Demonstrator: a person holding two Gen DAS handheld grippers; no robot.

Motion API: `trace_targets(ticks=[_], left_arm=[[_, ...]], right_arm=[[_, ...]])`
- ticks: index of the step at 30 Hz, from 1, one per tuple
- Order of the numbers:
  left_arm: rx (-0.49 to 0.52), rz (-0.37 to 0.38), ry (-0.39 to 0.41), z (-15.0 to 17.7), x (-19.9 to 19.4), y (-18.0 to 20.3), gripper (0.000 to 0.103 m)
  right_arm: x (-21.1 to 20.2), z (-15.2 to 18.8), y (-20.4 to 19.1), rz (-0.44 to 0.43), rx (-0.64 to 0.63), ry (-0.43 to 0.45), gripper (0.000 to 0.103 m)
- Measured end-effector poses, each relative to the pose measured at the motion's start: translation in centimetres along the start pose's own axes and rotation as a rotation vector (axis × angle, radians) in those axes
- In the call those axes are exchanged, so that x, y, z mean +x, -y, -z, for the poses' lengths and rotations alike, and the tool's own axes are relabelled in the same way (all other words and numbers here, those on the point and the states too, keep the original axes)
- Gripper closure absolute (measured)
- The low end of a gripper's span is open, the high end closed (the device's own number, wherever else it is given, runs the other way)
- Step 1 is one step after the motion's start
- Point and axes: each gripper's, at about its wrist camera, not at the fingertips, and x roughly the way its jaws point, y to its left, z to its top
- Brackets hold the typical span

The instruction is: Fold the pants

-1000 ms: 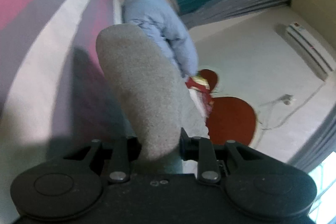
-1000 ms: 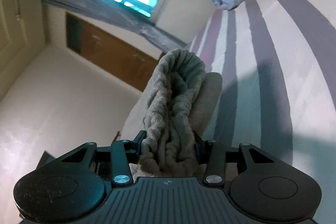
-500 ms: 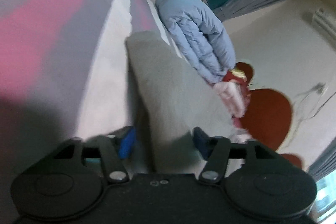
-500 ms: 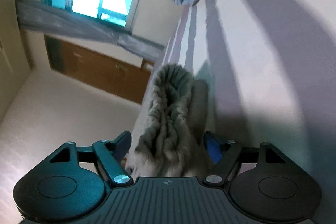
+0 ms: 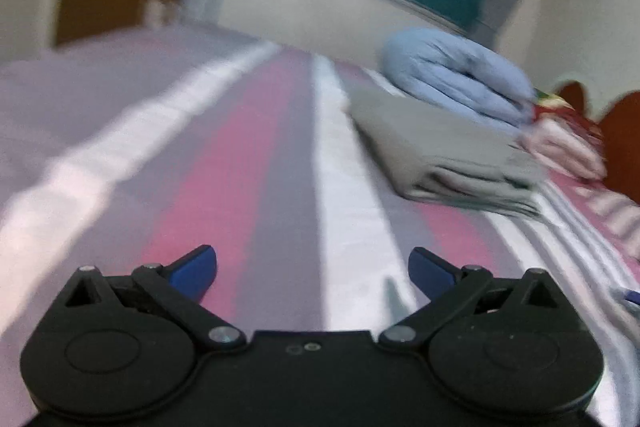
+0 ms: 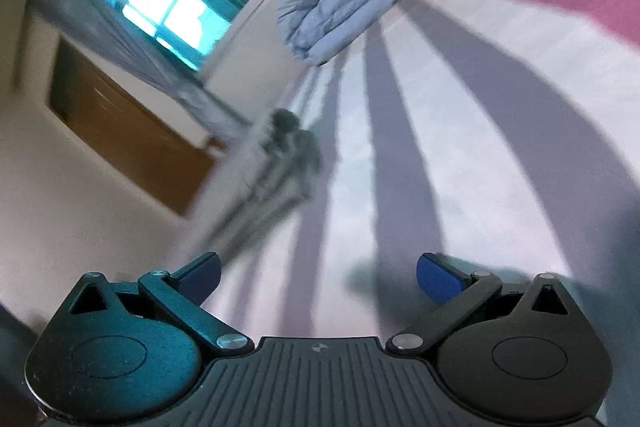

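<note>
Flanking folded pants (image 5: pixel 444 155): blue quilt (image 5: pixel 456 75).

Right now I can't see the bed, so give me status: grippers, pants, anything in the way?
Left gripper open, empty. Right gripper open, empty. Grey pants folded, lying on striped bed beside blue quilt. Nothing between the fingers.

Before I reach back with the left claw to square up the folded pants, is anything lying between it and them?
Nothing visible does. The left claw is open and empty, and only bare striped bedsheet lies between it and the folded grey pants. The blue quilt sits beyond the pants, not in the path.
</note>
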Motion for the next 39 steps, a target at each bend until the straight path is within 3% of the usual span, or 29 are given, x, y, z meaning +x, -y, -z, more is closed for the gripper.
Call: trace_targets(ticks=[4,8,13,18,21,24,30,33,39], left_arm=[[-0.037,-0.080,0.161,-0.2,-5.1,0.2,0.006],[-0.054,-0.075,0.260,-1.0,-10.1,1.5,0.006],[0.023,-0.017,0.257,-0.2,-14.2,5.5,0.006],[0.062,0.024,0.285,2.2,-17.4,9.2,0.006],[0.102,0.020,0.293,4.2,-19.4,10.7,0.006],[0.110,0.046,0.299,5.6,-21.2,11.7,0.006],[0.138,0.048,0.323,7.2,-23.8,13.9,0.006],[0.148,0.084,0.349,7.9,-24.7,14.9,0.006],[0.224,0.116,0.345,9.3,-24.1,16.4,0.006]], right_arm=[[-3.1,2.6,-4.4,0.103,-0.102,0.094,0.000],[-6.0,5.3,-8.9,0.144,-0.227,0.184,0.000],[-9.0,9.1,-13.7,0.161,-0.334,0.273,0.000],[-10.7,13.6,-17.0,0.127,-0.415,0.264,0.000],[-11.7,15.1,-17.8,0.088,-0.347,0.250,0.000],[-12.7,17.2,-19.5,0.086,-0.405,0.237,0.000],[-14.6,19.2,-21.2,0.089,-0.495,0.268,0.000],[-15.1,20.0,-21.6,0.092,-0.524,0.285,0.000],[-15.0,20.6,-22.3,0.105,-0.595,0.329,0.000]])
